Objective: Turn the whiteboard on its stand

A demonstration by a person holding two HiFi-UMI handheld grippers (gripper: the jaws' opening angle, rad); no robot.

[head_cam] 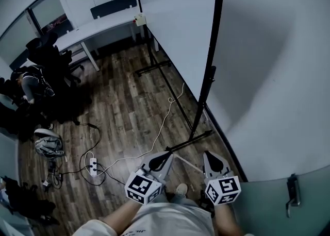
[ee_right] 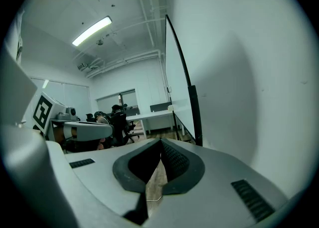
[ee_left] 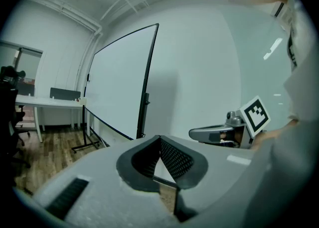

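The large white whiteboard with a thin black frame [head_cam: 172,23] stood upright on its black metal rolling stand [head_cam: 198,138], close beside the plain white wall [head_cam: 278,75] and edge-on to the person, whose head camera looked down the board's near black upright. The grey left gripper [head_cam: 164,158] and the grey right gripper [head_cam: 210,160] were held low in front of the person's body over the dark wood-plank floor [head_cam: 124,111]. They pointed towards the stand's near foot and touched neither the stand nor the board. In the left gripper view the left gripper's [ee_left: 160,142] ribbed black pads met at their tips with nothing between them, and the whiteboard [ee_left: 119,82] stood beyond, well clear of it. The right gripper view showed the right gripper [ee_right: 160,145] the same way, its jaws closed on nothing, with the board's black edge [ee_right: 192,107] rising ahead of it. A thin white cable [head_cam: 160,127] trailed across the floor from the stand towards a white power strip [head_cam: 93,167]. A long white desk [head_cam: 98,29] stood at the far end of the board.
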